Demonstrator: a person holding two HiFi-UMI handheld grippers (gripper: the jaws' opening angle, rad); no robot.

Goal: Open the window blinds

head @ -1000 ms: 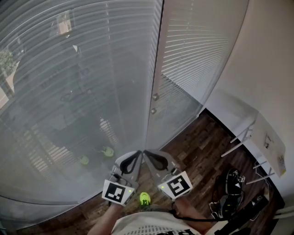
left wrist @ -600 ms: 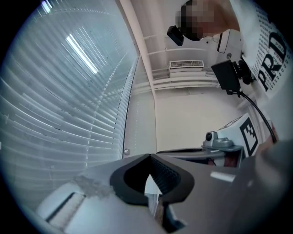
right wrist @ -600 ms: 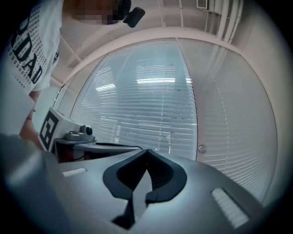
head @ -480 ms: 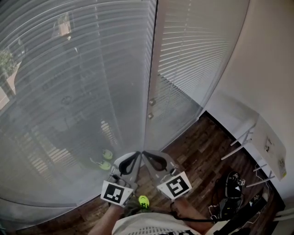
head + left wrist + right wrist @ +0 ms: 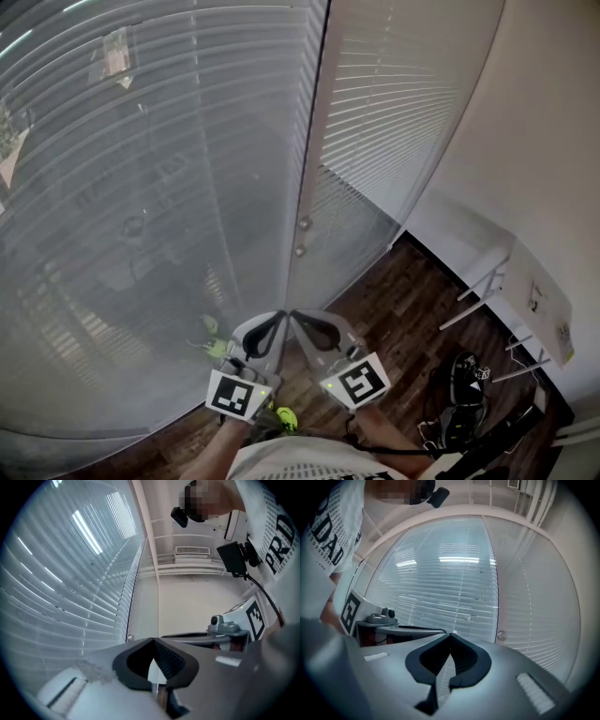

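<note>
Closed slatted blinds cover the window: a wide left blind and a narrower right blind, with a pale upright frame between them. Two small round knobs sit on that frame; one knob shows in the right gripper view and one in the left gripper view. My left gripper and right gripper are side by side low in the head view, pointing at the frame and short of it. Both are shut with nothing held.
A plain wall runs along the right. A white stand with thin legs and dark gear are on the wooden floor at the right. A green shoe shows below the grippers.
The frame's knobs have slid lower in the head view, nearer the grippers; the window looks closer. Both grippers keep their side-by-side pose and stay shut.
</note>
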